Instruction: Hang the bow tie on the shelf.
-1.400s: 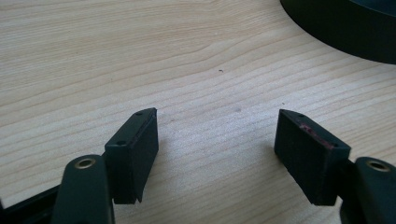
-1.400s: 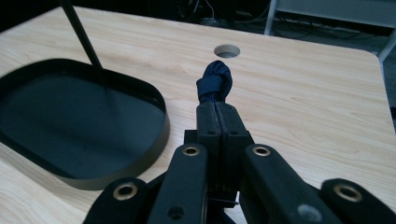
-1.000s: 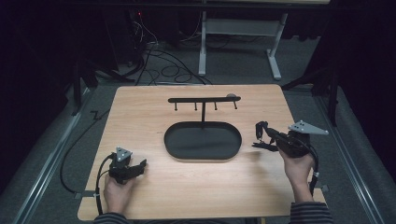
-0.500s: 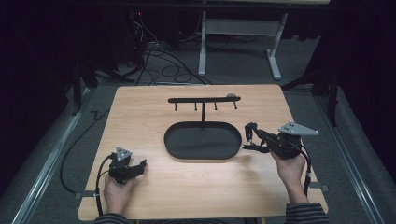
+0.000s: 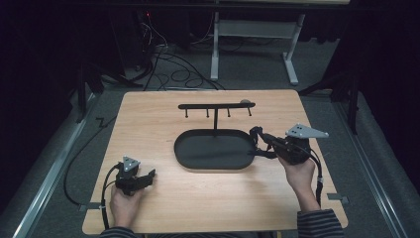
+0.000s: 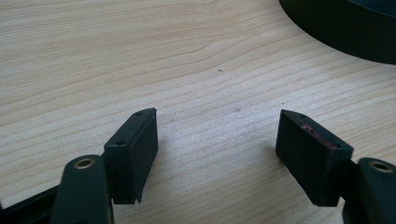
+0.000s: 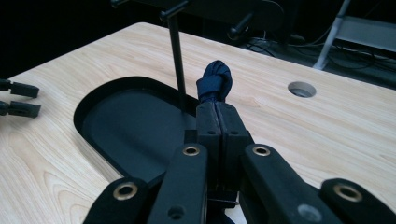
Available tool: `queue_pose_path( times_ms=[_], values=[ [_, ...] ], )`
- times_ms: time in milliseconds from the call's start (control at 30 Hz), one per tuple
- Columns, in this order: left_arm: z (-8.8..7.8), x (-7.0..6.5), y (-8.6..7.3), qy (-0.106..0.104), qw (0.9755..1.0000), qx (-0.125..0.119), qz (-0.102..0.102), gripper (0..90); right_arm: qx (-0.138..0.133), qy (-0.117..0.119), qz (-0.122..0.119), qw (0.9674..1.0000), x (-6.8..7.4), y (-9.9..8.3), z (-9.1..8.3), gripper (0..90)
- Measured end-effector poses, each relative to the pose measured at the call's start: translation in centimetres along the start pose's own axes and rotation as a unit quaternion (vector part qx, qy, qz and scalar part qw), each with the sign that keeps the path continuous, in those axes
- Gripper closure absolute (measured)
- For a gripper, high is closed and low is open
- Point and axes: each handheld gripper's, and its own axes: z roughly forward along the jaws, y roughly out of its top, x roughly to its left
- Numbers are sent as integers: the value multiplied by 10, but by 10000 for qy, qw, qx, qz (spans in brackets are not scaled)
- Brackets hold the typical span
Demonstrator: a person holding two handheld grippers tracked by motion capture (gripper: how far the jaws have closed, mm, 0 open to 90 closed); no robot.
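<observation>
Right hand-held gripper [image 7: 215,109] level over the black tray's [image 5: 198,161] right rim, jaws pinching a dark blue knotted cord [image 7: 214,83].

Two black handheld grippers are seen here, each trailing a black cable. The left gripper [image 5: 132,178] is topped by a small grey three-cornered plate, while a bigger grey plate of the same shape, dotted with small holes, is carried on the right gripper [image 5: 259,142]. Blocky black pads [image 6: 135,151] with tiny screw holes along the edges are fitted to the jaws, and a reddish smear is noticed on one pad. Brass-coloured rivets are set into the black linkage arms. Striped sleeves [image 5: 319,225], dark with lighter bands, are worn at both wrists.
</observation>
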Motion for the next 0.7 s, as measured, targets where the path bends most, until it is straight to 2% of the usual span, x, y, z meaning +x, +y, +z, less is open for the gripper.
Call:
queue_pose_path(
  times_ms=[367,700],
  values=[
    [0,0,0,-6,10000,5,-5,305,-46,124,-237,9996,8,19,7,900],
    [0,0,0,-7,10000,-3,-5,305,-101,196,-342,9992,10,35,14,900]
  ],
)
